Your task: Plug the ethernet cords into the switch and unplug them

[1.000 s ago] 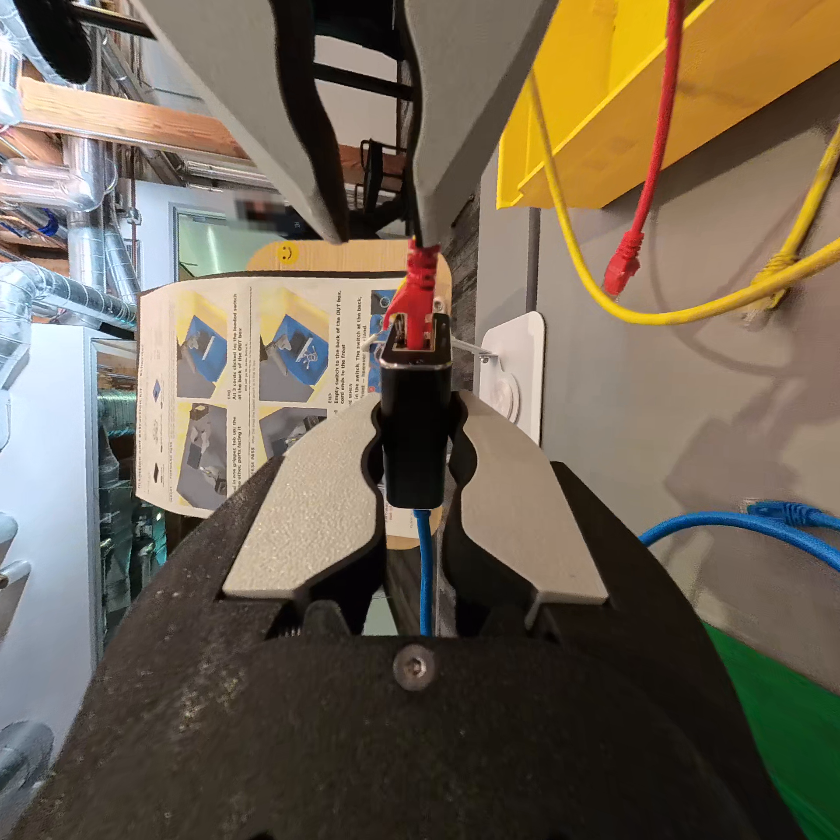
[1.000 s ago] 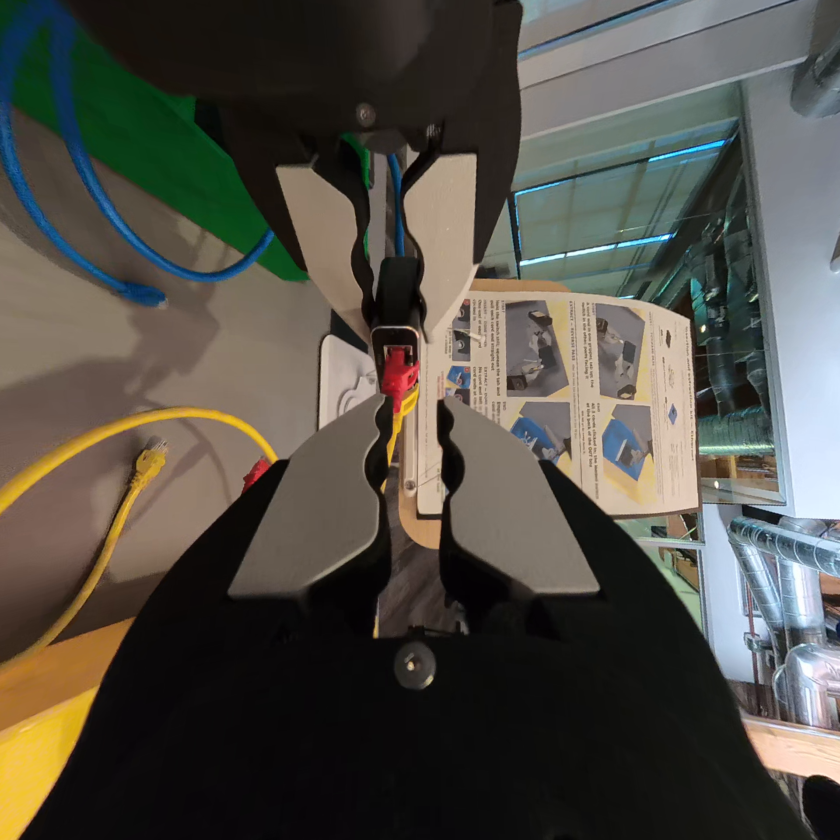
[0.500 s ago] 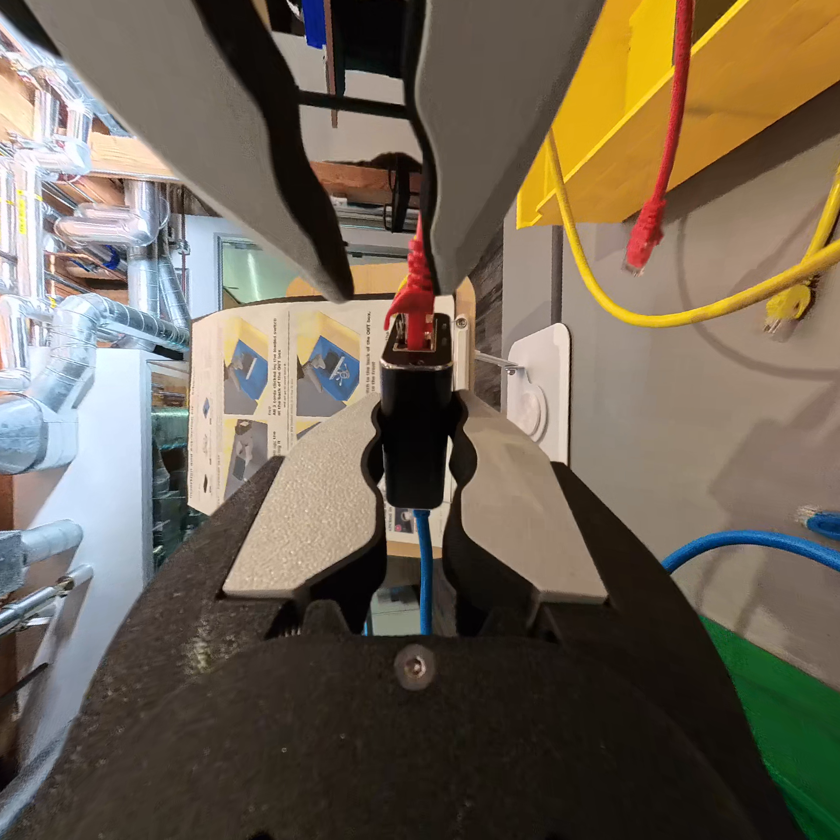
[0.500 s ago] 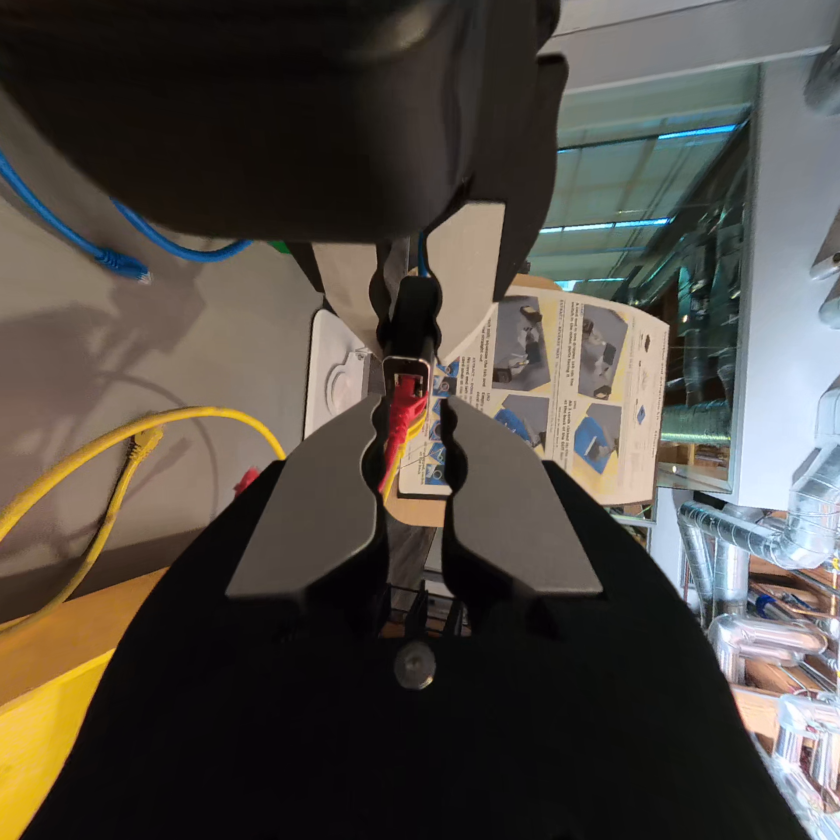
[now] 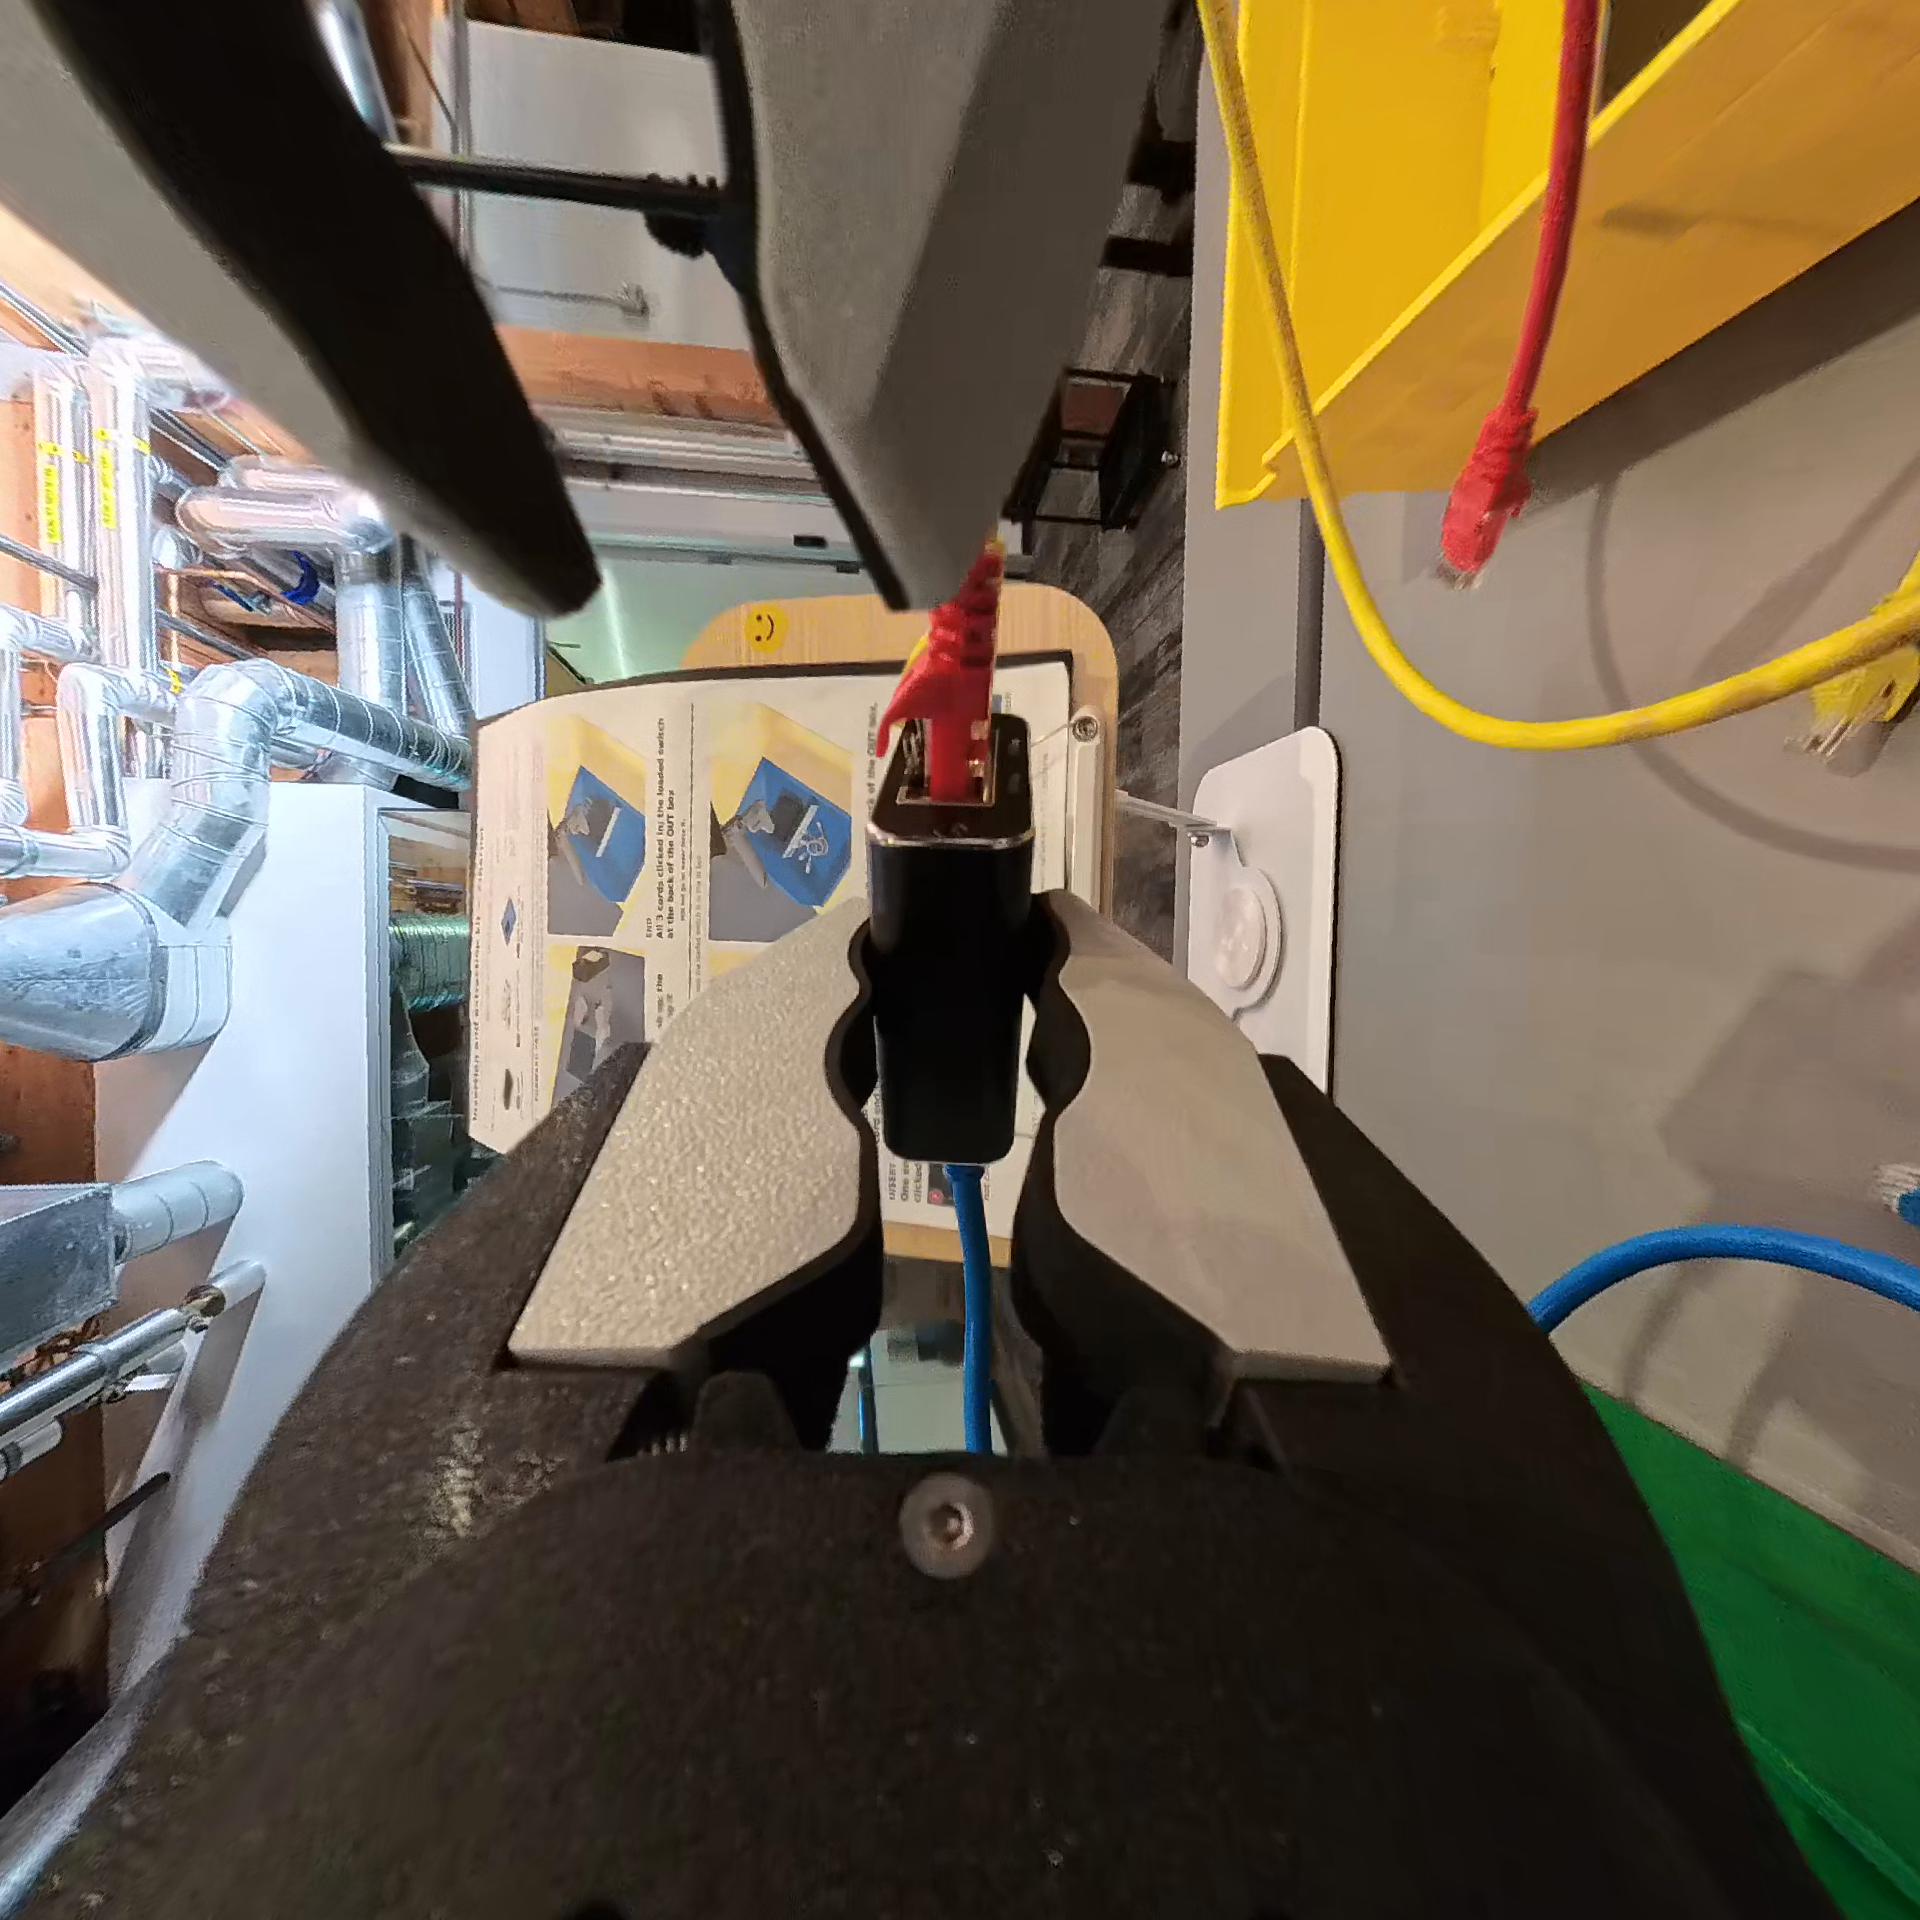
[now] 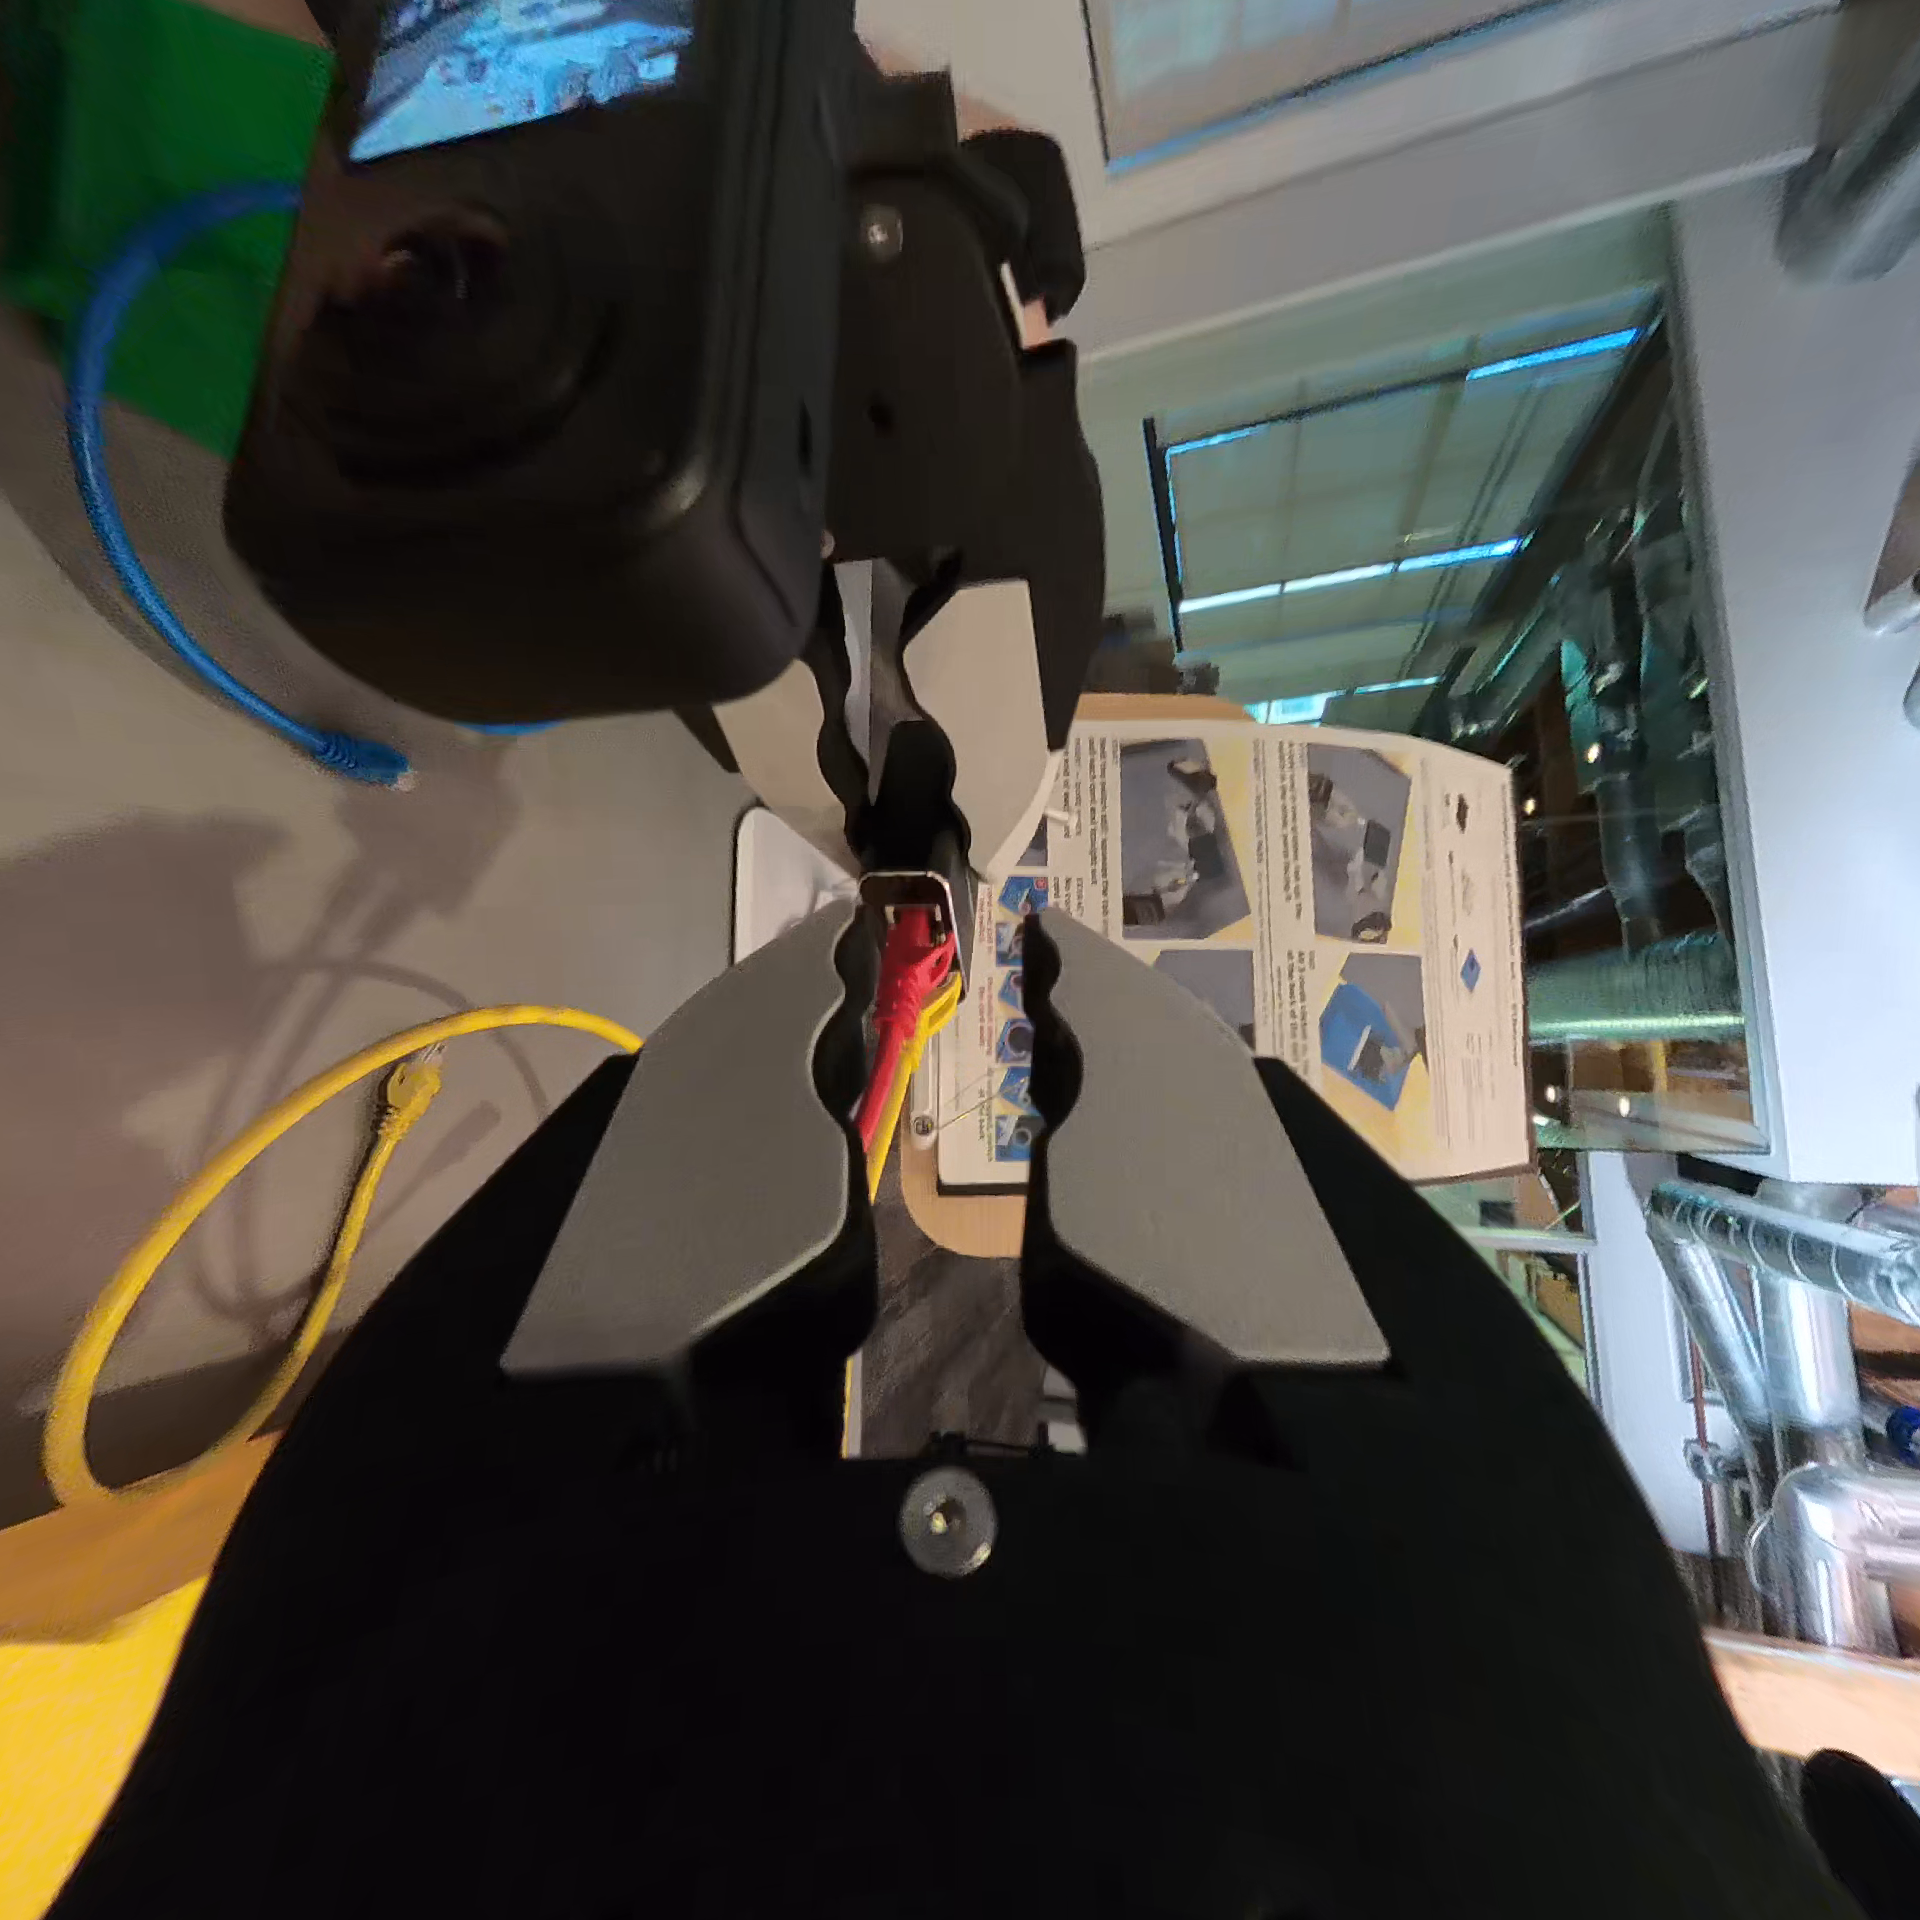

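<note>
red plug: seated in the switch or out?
In. The red plug sits inside the port of the black switch, which the left gripper clamps; whether it is latched cannot be told.

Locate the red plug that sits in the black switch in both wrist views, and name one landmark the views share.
Left wrist view: red plug at upper centre, atop the switch clamped by the left gripper.
Right wrist view: just above centre, between the right gripper tips.
Shared landmark: instruction sheet.

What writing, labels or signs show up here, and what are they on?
Instruction sheet: printed lines beside photos; readable in part, but I do not quote them.
Wooden board: a yellow smiley sticker, no words.
Yellow tags on the pipes: too small to read.
Switch: no markings visible.
</note>
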`<state>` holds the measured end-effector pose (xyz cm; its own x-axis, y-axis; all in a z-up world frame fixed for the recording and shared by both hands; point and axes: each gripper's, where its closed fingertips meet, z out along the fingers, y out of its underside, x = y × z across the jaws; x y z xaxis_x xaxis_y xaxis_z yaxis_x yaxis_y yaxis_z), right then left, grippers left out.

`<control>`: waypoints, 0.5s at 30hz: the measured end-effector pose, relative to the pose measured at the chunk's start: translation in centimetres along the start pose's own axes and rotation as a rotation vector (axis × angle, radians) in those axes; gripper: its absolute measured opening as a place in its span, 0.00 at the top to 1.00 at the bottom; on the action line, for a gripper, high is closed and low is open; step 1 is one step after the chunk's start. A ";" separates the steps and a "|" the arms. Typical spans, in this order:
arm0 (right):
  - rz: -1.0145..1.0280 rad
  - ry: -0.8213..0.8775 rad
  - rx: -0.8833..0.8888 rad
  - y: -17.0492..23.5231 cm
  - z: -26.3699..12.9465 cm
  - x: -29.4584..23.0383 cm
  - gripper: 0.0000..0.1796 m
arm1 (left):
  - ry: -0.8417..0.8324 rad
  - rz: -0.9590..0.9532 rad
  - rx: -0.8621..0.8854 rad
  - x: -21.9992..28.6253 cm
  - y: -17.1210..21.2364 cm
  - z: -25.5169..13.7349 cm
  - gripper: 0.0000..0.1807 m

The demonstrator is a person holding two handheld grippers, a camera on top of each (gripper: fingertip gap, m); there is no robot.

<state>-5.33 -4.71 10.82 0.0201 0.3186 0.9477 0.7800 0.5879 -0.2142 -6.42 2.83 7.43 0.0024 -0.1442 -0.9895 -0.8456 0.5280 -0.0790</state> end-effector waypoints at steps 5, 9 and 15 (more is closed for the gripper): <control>-0.017 -0.048 -0.087 2.1 0.6 -0.8 0.80 | 0.009 0.013 0.036 0.2 -1.0 -0.4 0.86; -0.091 -0.032 -0.097 2.1 1.1 -1.0 0.80 | 0.020 0.029 0.038 0.5 -1.3 -0.3 0.86; -0.094 -0.064 -0.170 3.2 1.5 -1.6 0.83 | 0.020 0.051 0.027 0.7 -1.4 -0.2 0.86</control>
<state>-3.80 -2.21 8.30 -0.0933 0.3180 0.9435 0.8709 0.4853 -0.0774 -5.34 1.81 6.90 -0.0512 -0.1326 -0.9898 -0.8297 0.5574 -0.0317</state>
